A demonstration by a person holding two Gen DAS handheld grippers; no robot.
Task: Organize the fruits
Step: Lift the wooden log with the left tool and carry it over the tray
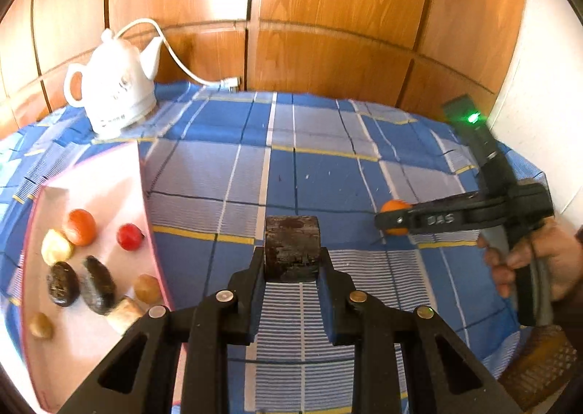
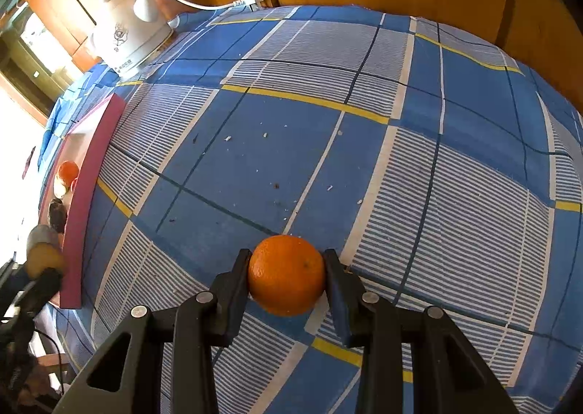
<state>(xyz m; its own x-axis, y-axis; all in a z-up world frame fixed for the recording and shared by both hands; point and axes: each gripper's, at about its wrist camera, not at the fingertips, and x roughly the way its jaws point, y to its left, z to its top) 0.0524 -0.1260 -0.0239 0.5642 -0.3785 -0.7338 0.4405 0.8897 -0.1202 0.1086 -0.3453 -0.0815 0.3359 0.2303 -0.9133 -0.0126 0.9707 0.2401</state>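
The left gripper (image 1: 291, 261) is clamped on a dark, mottled, blocky fruit (image 1: 291, 250), held clear above the blue checked tablecloth (image 1: 328, 173), likely bound for the pale pink tray (image 1: 109, 188) of gathered fruits. The right gripper (image 2: 288, 277) pinches a round orange (image 2: 286, 275) resting on the cloth, probably for lifting.

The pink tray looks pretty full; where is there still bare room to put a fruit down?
The pink tray is crowded at its near end, where the fruits cluster around the red one. Its far end, toward the white kettle, is bare. The checked cloth between tray and orange is open too.
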